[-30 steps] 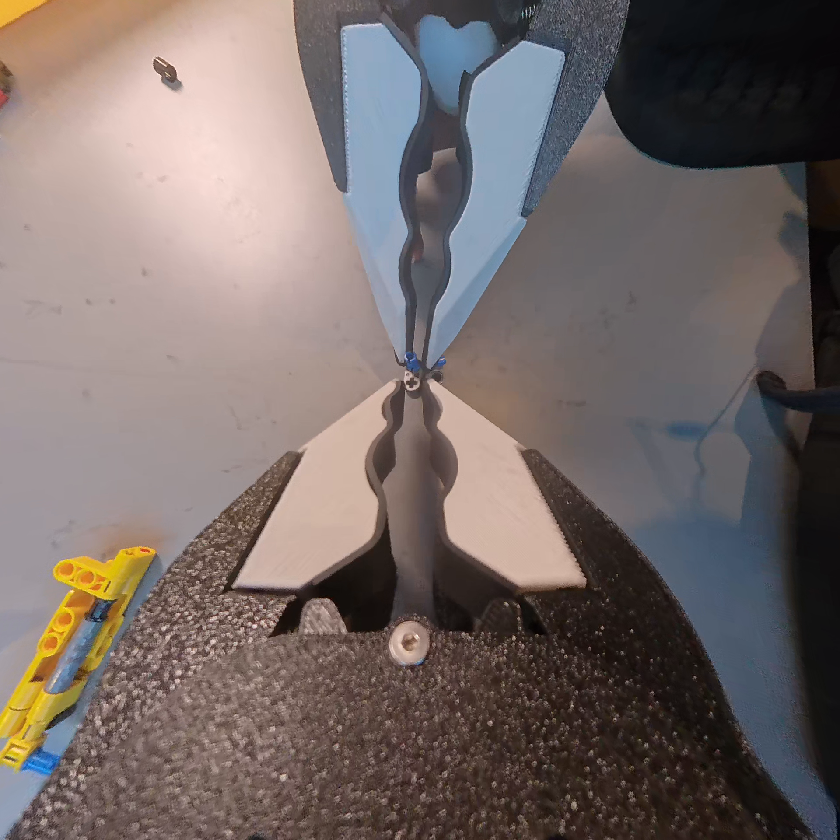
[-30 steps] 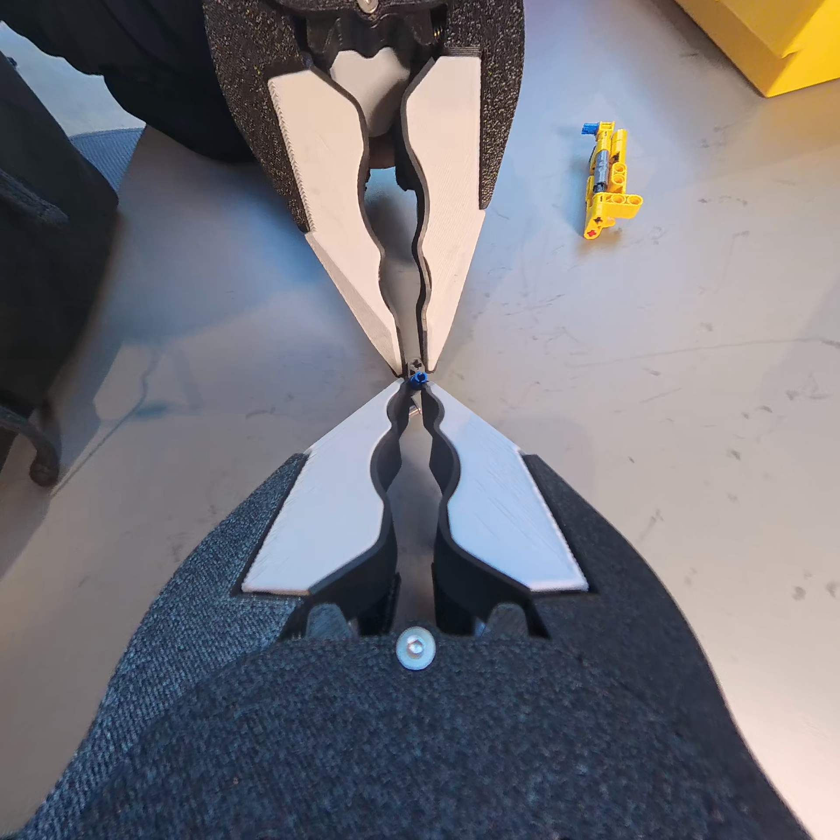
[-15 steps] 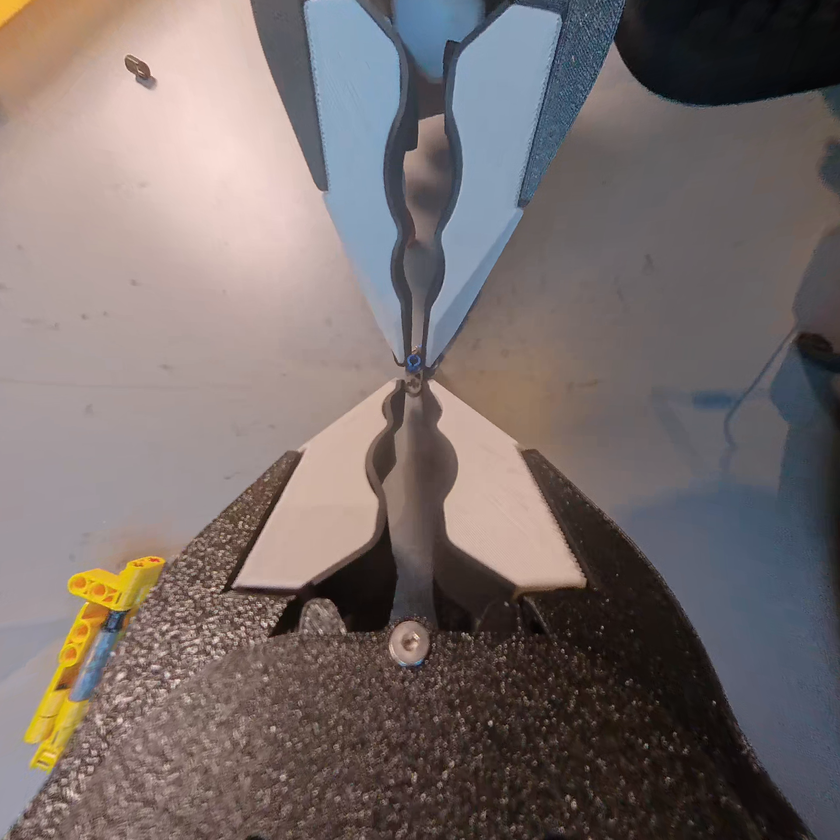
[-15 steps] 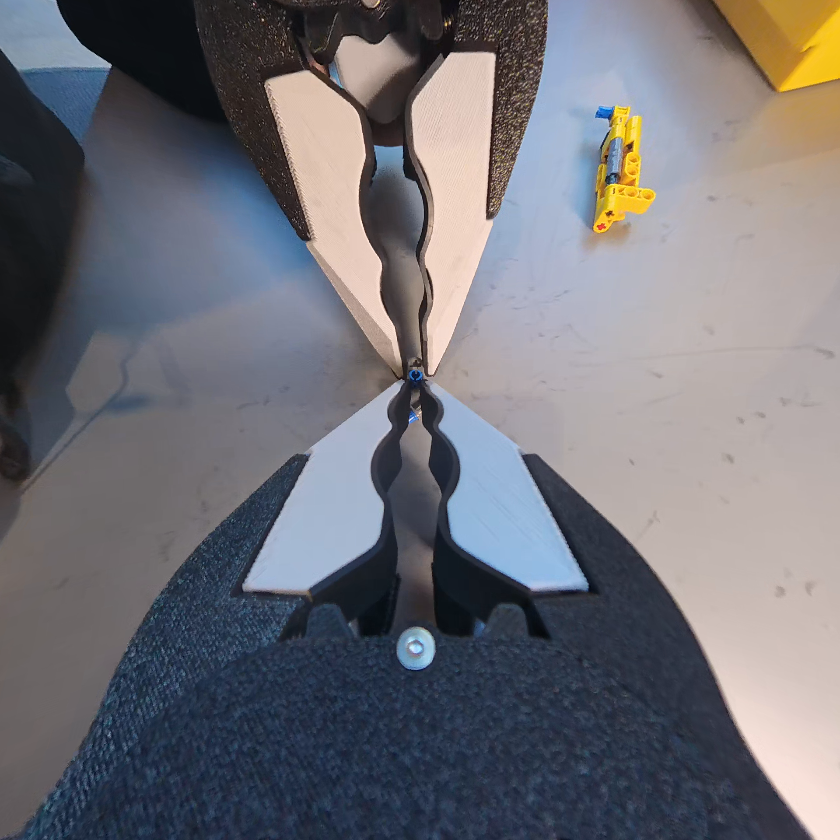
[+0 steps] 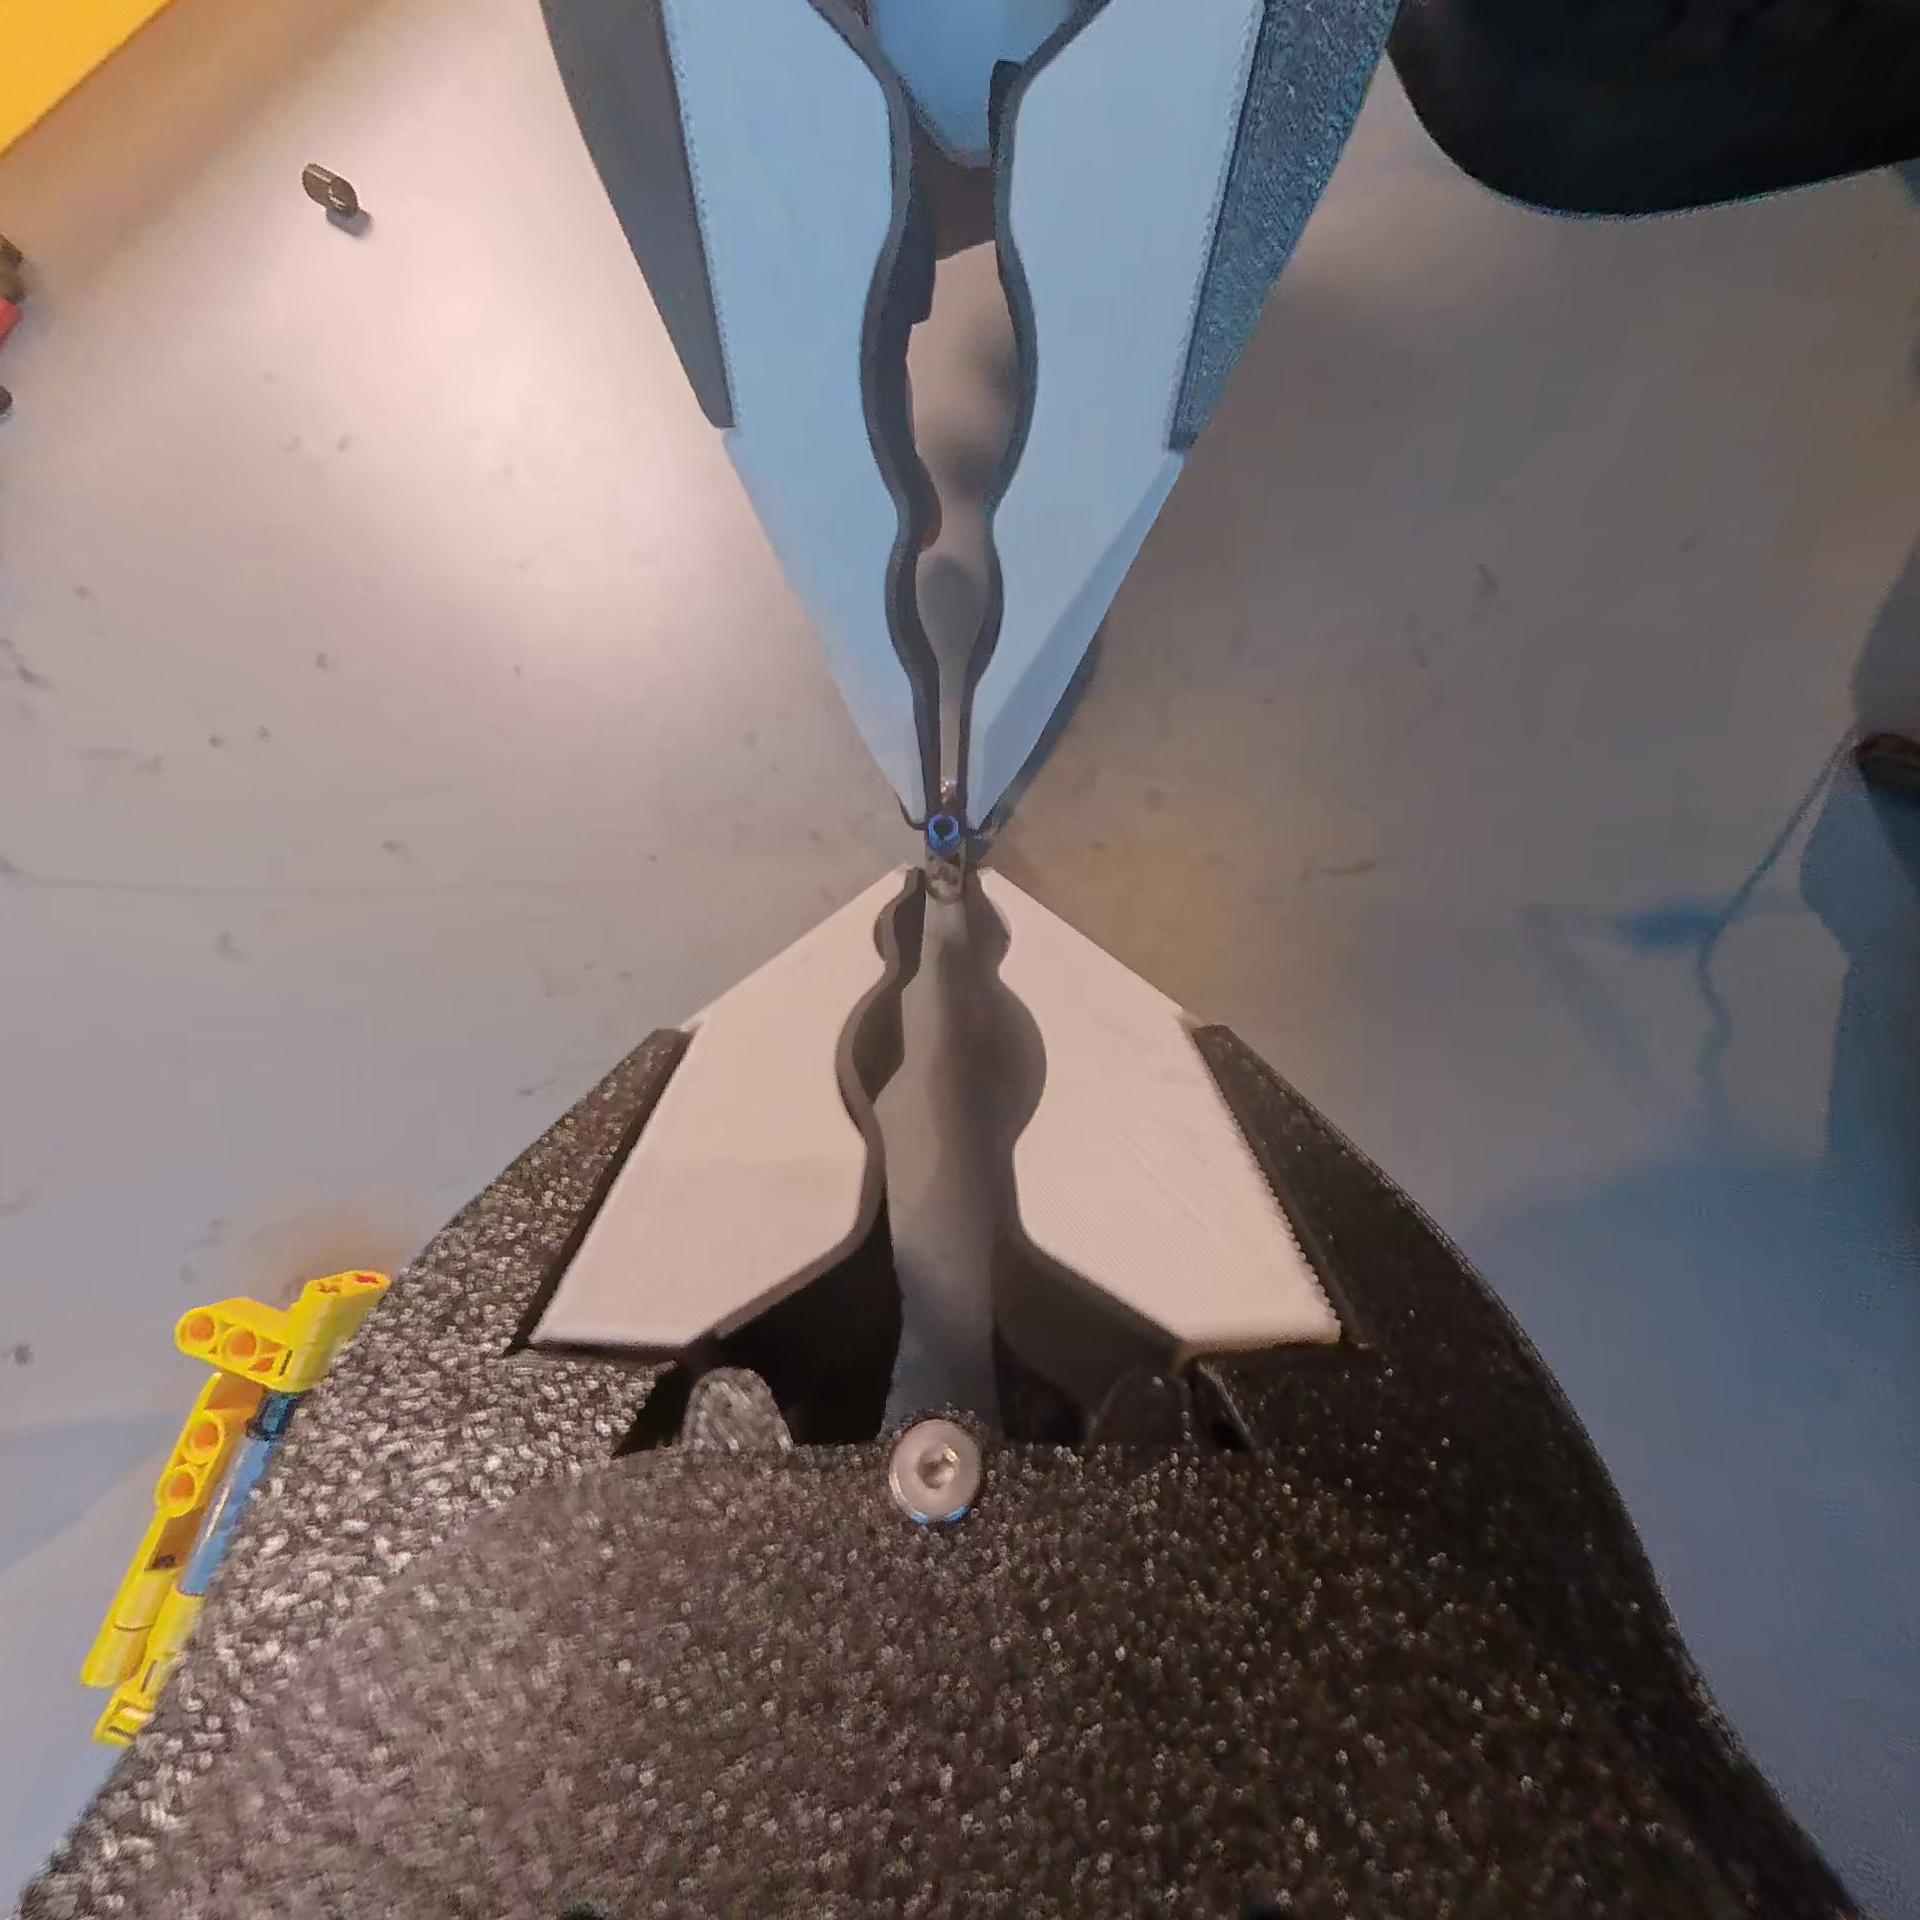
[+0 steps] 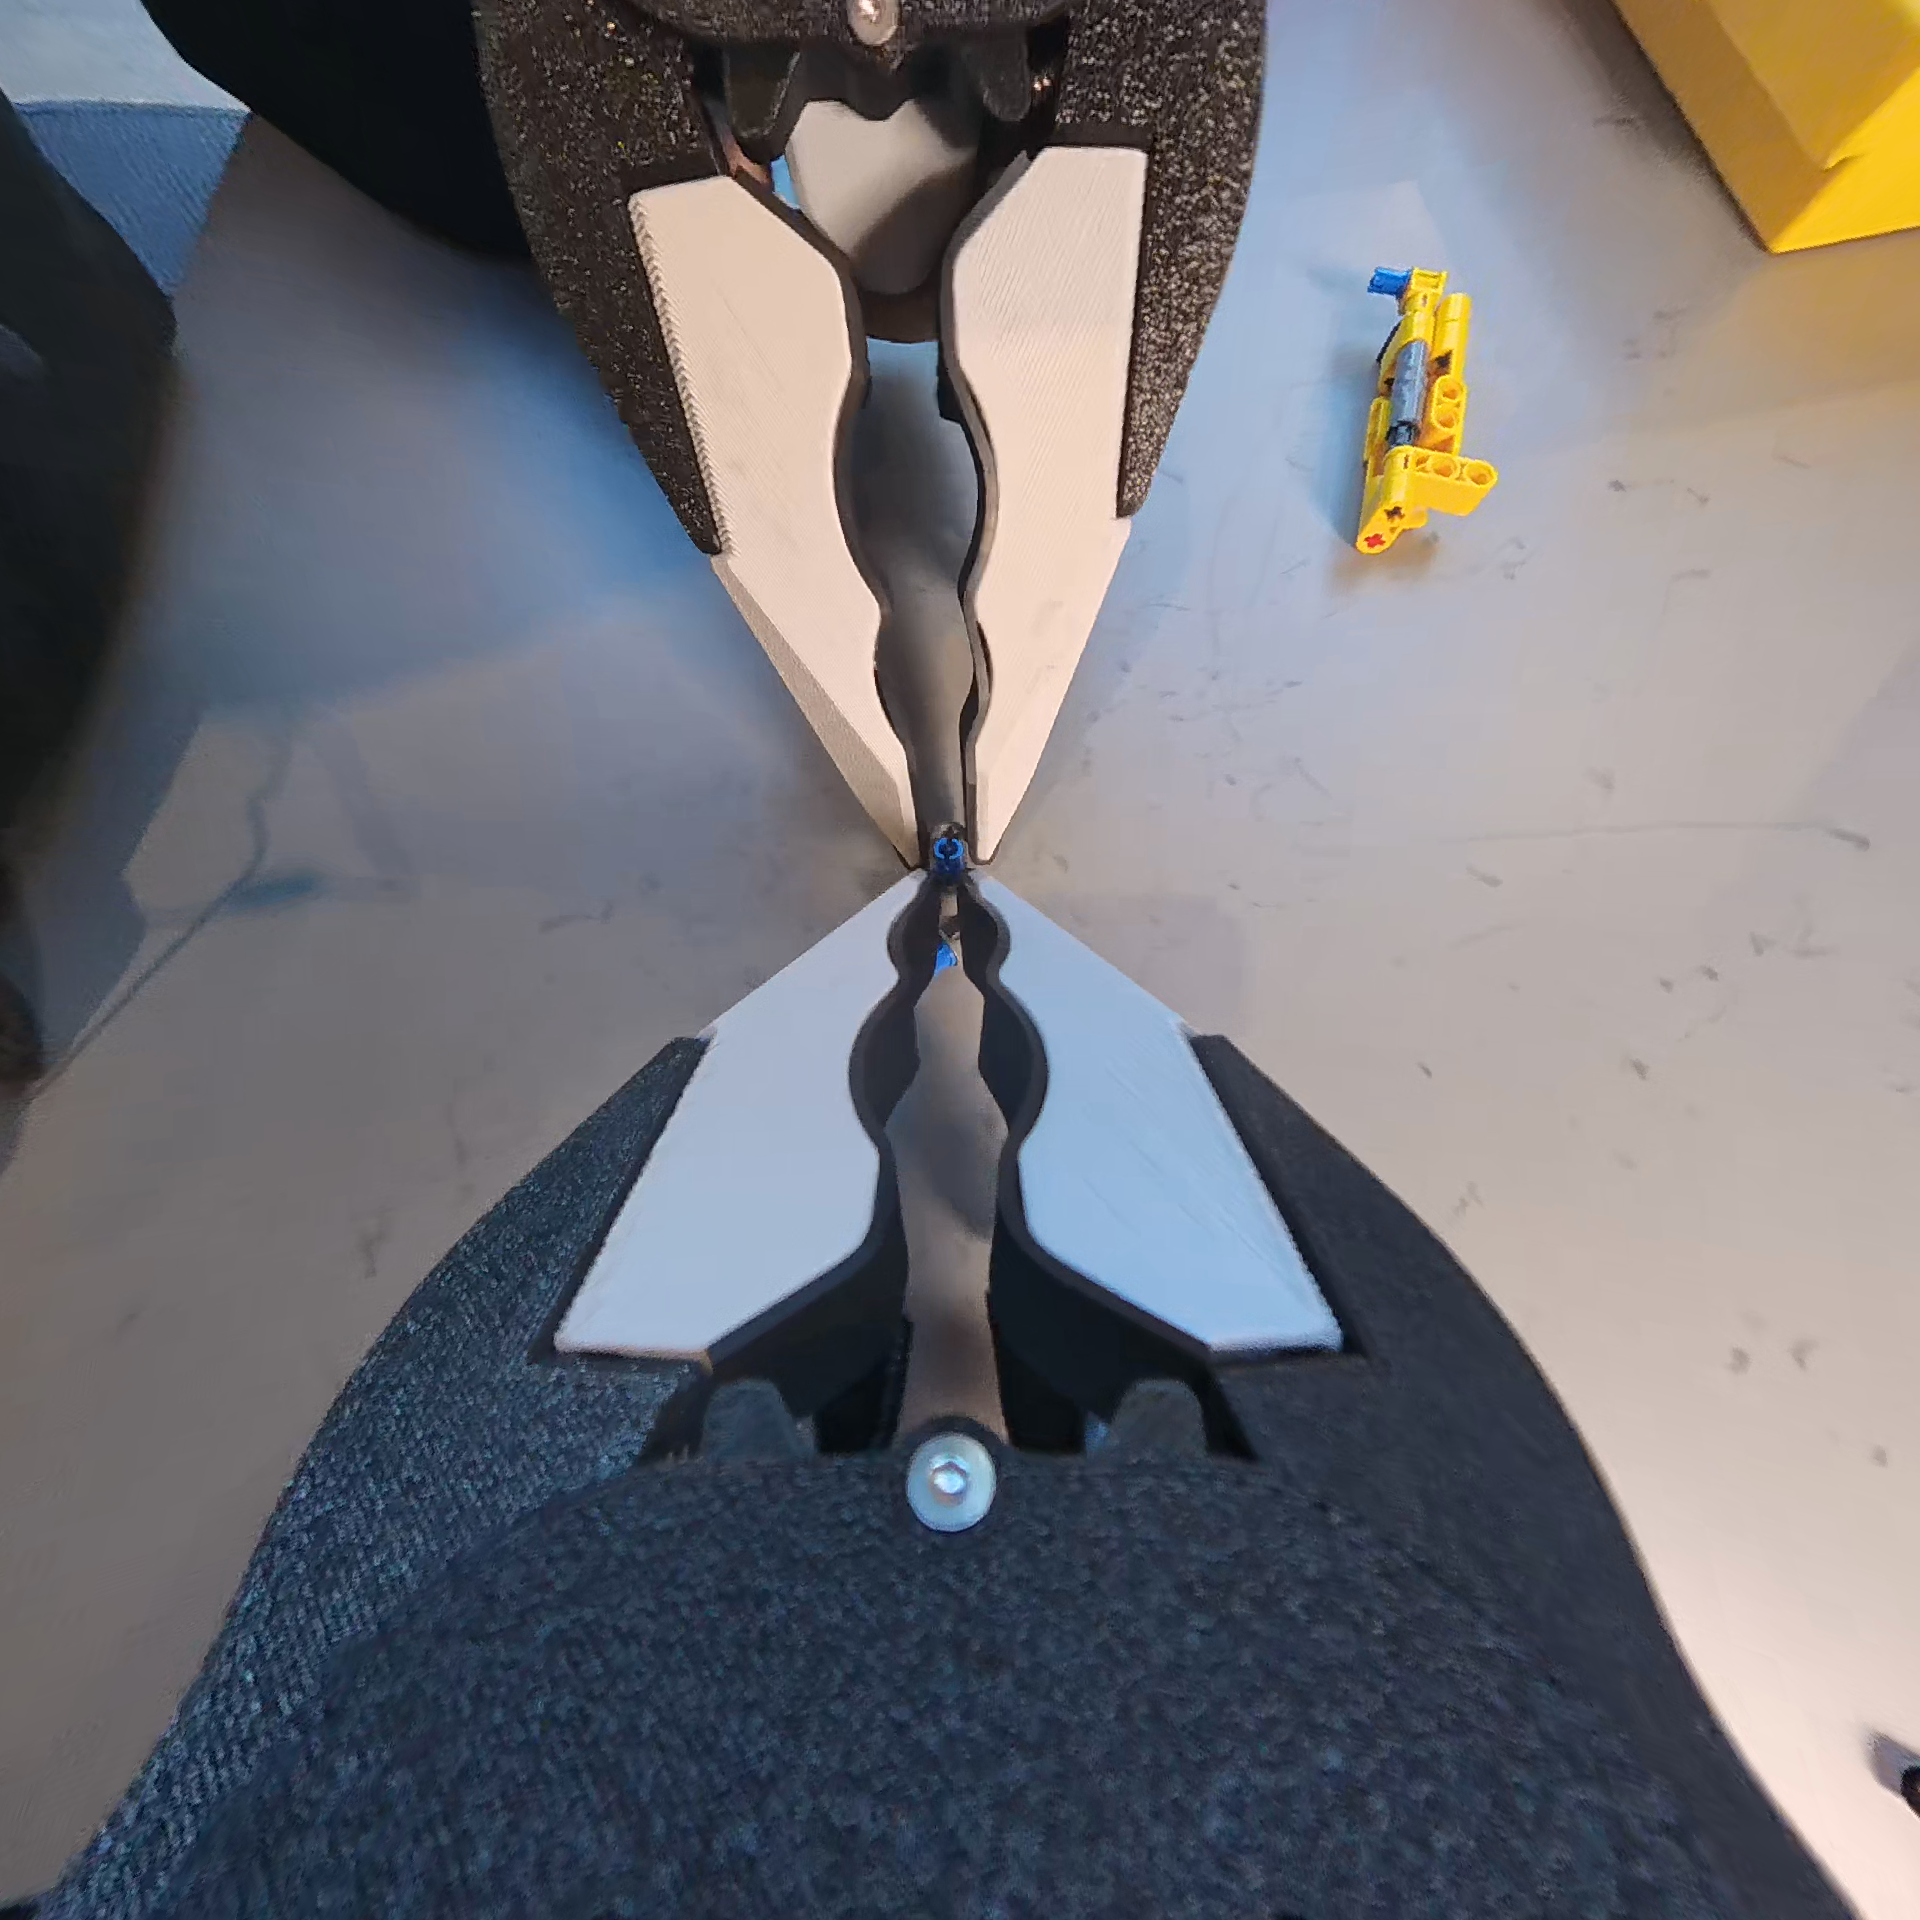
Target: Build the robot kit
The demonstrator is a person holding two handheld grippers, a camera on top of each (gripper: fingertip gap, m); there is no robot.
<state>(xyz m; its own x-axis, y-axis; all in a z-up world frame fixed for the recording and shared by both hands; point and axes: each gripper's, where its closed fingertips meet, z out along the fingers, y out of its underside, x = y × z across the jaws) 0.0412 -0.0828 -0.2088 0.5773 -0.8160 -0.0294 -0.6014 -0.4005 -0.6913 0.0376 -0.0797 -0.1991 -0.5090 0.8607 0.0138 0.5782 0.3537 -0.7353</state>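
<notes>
Drawn closer tip to tip than a second ago: left gripper (image 5: pixel 943 883) and right gripper (image 6: pixel 943 883), both clamped on perhaps one tiny blue plastic pin (image 6: pixel 945 854); yellow toy-brick assembly (image 6: pixel 1418 410) well apart on grey tabletop (image 6: pixel 1455 935).

Yellow brick assembly (image 5: pixel 223 1475) half hidden behind left gripper (image 5: pixel 943 878) body.

Two hand-held grippers tip to tip over table (image 6: pixel 1455 935), brick assembly (image 6: pixel 1418 410) right, box (image 6: pixel 1787 104) behind

Matt, scuffed grey tabletop (image 5: pixel 416 727); grainy black gripper housing (image 5: pixel 935 1662) with ridged, matt pale-grey plastic fingers (image 5: pixel 727 1174); glossy yellow plastic building-toy assembly (image 6: pixel 1418 416); shiny metal screw (image 6: pixel 950 1482); tiny blue plastic pin (image 6: pixel 945 854).
</notes>
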